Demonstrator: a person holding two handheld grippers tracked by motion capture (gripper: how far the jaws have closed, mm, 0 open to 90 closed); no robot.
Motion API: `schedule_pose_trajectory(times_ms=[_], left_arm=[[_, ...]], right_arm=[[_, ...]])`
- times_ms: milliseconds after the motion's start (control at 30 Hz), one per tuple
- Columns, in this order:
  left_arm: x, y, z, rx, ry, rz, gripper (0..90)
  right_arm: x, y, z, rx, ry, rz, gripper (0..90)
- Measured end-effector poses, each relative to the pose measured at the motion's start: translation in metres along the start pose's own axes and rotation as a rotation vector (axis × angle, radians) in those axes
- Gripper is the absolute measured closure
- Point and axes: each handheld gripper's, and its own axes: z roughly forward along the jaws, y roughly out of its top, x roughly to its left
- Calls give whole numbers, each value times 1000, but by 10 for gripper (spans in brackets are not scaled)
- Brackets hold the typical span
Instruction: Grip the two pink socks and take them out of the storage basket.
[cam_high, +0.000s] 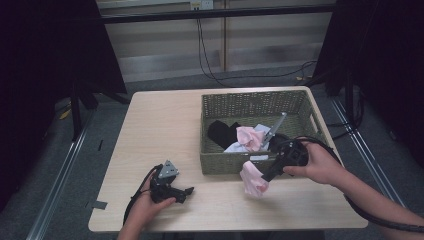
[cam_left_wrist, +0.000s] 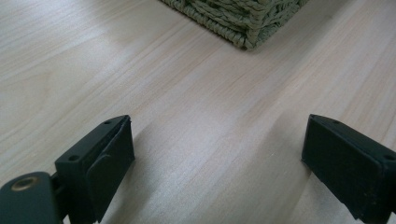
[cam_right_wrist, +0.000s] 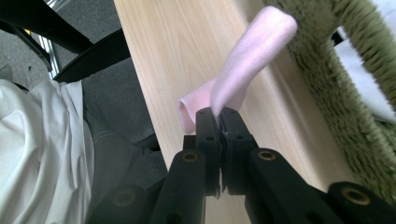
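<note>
My right claw (cam_right_wrist: 219, 116) is clamped on a pink sock (cam_right_wrist: 243, 60), hanging just outside the woven basket (cam_high: 225, 162) over the table (cam_high: 160, 125). Left claw (cam_left_wrist: 215, 154) rests apart, empty. Judging this 1 sock mid-removal; next move: lower and release on bare wood.

pale wood-grain rectangular table (cam_high: 165, 120), grey carpet floor (cam_high: 50, 165), black curtains (cam_high: 45, 55) either side, black cables (cam_high: 210, 60) along back wall

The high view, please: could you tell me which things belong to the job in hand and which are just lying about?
In use: pink sock clamped in right gripper; woven basket of clothes; left gripper, jaws open.
Lying about: floor cables; dark stand.
</note>
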Motion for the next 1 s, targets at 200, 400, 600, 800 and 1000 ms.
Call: schedule_pose_trajectory(times_ms=[200, 400, 600, 800, 1000], left_arm=[[0, 0, 0, 0, -1, 0, 86], [0, 0, 0, 0, 0, 0, 87], [0, 0, 0, 0, 0, 1, 87], [0, 0, 0, 0, 0, 0, 87], [0, 0, 0, 0, 0, 0, 87]], right_arm=[[-2, -5, 8, 14, -12, -2, 872], [-4, -11, 16, 17, -18, -1, 868], [-5, -15, 20, 30, -27, 11, 825], [-4, -14, 5, -11, -49, 11, 762], [-5, -7, -25, -75, -98, -1, 693]])
